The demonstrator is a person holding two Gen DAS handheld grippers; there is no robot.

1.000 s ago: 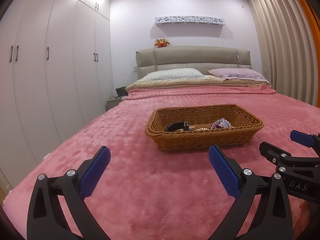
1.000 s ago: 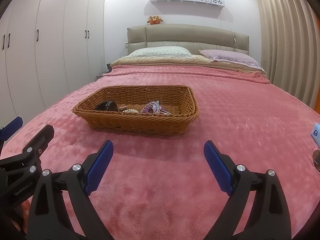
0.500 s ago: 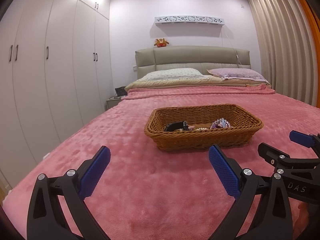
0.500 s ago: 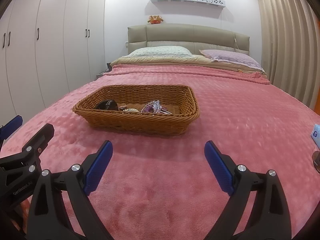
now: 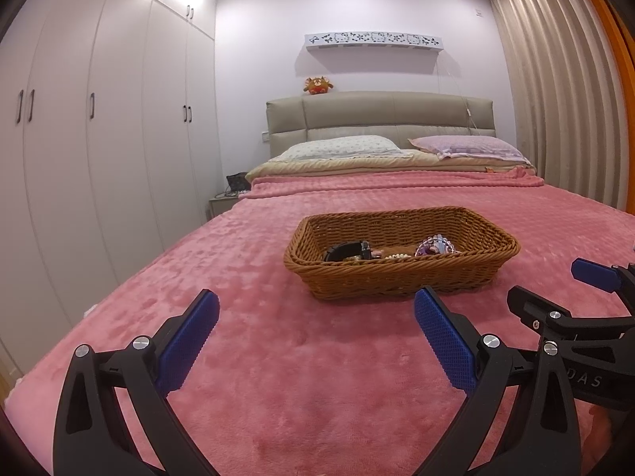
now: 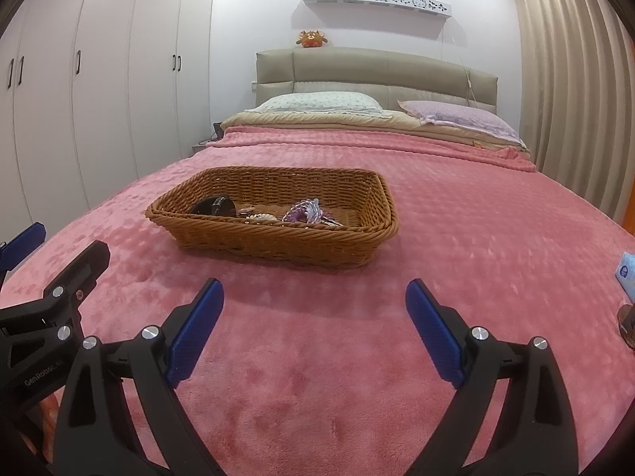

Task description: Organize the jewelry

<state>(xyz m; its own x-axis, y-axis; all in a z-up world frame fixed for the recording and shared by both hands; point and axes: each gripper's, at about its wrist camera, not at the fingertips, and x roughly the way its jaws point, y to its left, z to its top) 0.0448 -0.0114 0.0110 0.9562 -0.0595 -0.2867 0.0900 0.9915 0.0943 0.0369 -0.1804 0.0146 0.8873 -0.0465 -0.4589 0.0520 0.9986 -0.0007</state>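
Observation:
A brown wicker basket (image 5: 401, 277) sits on the pink bed blanket (image 5: 317, 377); it also shows in the right wrist view (image 6: 274, 244). In it lie a black band (image 5: 345, 250), a string of pale beads (image 5: 395, 256) and a purple beaded piece (image 5: 434, 246). The same items show in the right wrist view: black band (image 6: 214, 206), beads (image 6: 260, 217), purple piece (image 6: 305, 212). My left gripper (image 5: 316, 319) is open and empty, short of the basket. My right gripper (image 6: 314, 307) is open and empty, also short of it.
White wardrobes (image 5: 99, 139) line the left wall. Pillows (image 5: 341, 146) and a padded headboard (image 5: 381, 119) are at the far end. Curtains (image 5: 563, 91) hang on the right. A small light-blue box (image 6: 627, 273) and a brown round object (image 6: 629, 325) lie at the right edge.
Both grippers have shifted very slightly; the basket sits a touch higher in the right wrist view. Both stay open and empty.

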